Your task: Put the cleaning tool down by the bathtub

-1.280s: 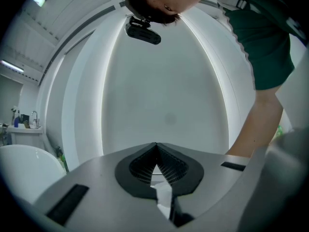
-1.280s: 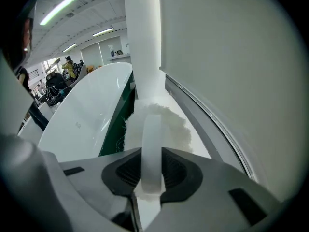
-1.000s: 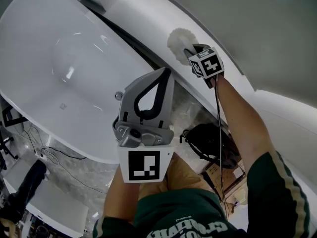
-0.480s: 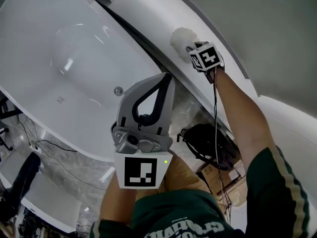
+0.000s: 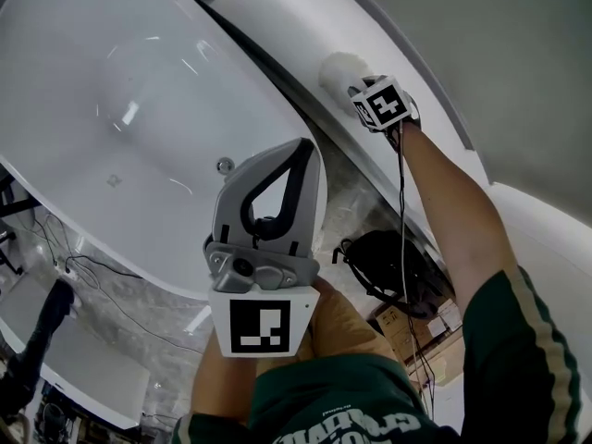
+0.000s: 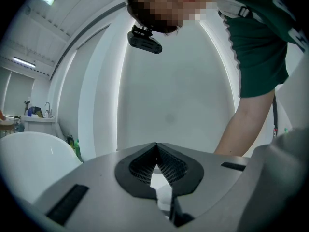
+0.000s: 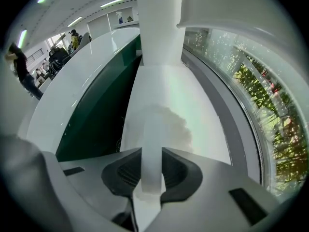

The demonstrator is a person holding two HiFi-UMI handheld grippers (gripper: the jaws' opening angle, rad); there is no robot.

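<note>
- Beside the bathtub [image 5: 120, 91], over the smooth white ledge [image 5: 277, 17] that ran along its upper-right edge in the head view, the right gripper [image 5: 359, 91] pointed steeply down. Its jaws were clamped on the cleaning tool [image 5: 338, 67].
- The tool had a flat, matte white handle [image 7: 151, 163] and a soft, fluffy, rounded head [image 7: 166, 124]. The head lay against or just above the ledge; no view showed which.
- The bathtub was a glossy white oval shell with light streaks on its curved inside and a small round metal drain [image 5: 224, 165] near its lower edge.
- The left gripper [image 5: 310, 148], of grey moulded plastic, was held level in front of the person. Its ribbed black pads [image 6: 145, 166] met at their tips with nothing between them.
- Only the right gripper view showed the pads pinching the handle from both sides, a dark green panel [image 7: 101, 110] under the ledge's left edge, and green foliage [image 7: 270, 115] behind a curved glazed band.
- Only the left gripper view showed the person's bare forearm [image 6: 246, 124] and dark green sleeve [image 6: 260, 42].
- Only the head view showed both grippers together, well apart, and the speckled, shiny floor [image 5: 356, 192] between tub and ledge.
</note>
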